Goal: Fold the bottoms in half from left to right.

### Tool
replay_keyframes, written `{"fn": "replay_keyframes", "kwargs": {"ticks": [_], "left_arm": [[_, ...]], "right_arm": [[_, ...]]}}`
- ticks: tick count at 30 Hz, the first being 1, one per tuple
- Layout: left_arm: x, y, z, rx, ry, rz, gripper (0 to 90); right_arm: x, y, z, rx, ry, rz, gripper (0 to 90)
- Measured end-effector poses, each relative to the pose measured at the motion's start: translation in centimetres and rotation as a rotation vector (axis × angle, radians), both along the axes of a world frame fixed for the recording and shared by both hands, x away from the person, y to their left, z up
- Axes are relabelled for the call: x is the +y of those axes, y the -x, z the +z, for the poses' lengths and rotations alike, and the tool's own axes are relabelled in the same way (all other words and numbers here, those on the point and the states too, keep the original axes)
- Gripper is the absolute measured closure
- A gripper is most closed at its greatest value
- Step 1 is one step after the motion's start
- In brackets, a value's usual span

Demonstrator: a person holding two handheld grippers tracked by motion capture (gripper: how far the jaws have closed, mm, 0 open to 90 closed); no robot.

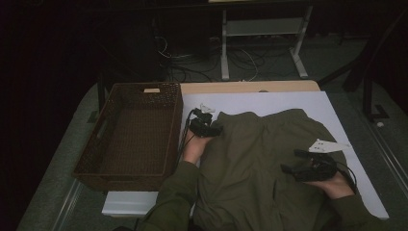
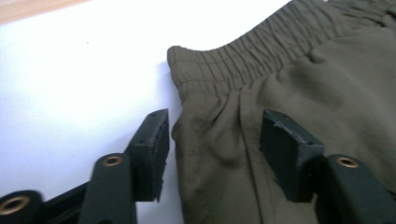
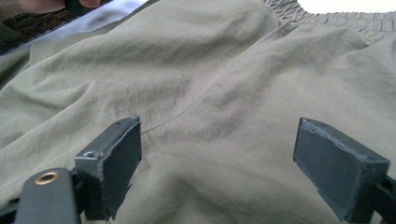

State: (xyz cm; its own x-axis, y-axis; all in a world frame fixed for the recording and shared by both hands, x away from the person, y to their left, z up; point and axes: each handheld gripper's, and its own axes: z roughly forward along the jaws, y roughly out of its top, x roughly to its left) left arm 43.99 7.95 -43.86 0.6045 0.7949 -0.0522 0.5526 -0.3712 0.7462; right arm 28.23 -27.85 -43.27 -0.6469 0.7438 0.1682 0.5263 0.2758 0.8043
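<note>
Olive trousers (image 1: 255, 159) lie spread on the white sheet (image 1: 288, 102), their elastic waistband (image 2: 243, 65) toward the far edge. The left gripper (image 2: 212, 144) straddles their left side seam, jaws apart, pads off the cloth. The right gripper (image 3: 217, 163) hovers wide open above the fabric. A wicker basket (image 1: 103, 130) borders the sheet's left edge; bare sheet remains beyond the waistband.
</note>
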Motion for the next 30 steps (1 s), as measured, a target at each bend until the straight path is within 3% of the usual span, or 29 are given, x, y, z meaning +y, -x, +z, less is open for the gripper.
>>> {"fn": "replay_keyframes", "kwargs": {"ticks": [12, 21, 30], "left_arm": [[-0.2, -1.3, -1.3, 0.044, -0.009, 0.022, 58.5], [-0.3, -1.1, -1.3, 0.034, -0.033, 0.009, 70.1], [-0.1, -1.0, -1.5, 0.025, -0.010, -0.029, 87.4]], "right_arm": [[0.0, 0.0, -0.1, 0.002, 0.000, 0.003, 15.4], [0.0, 0.0, -0.1, 0.001, 0.003, 0.005, 15.4], [0.0, 0.0, -0.1, 0.001, 0.003, 0.001, 15.4]]}}
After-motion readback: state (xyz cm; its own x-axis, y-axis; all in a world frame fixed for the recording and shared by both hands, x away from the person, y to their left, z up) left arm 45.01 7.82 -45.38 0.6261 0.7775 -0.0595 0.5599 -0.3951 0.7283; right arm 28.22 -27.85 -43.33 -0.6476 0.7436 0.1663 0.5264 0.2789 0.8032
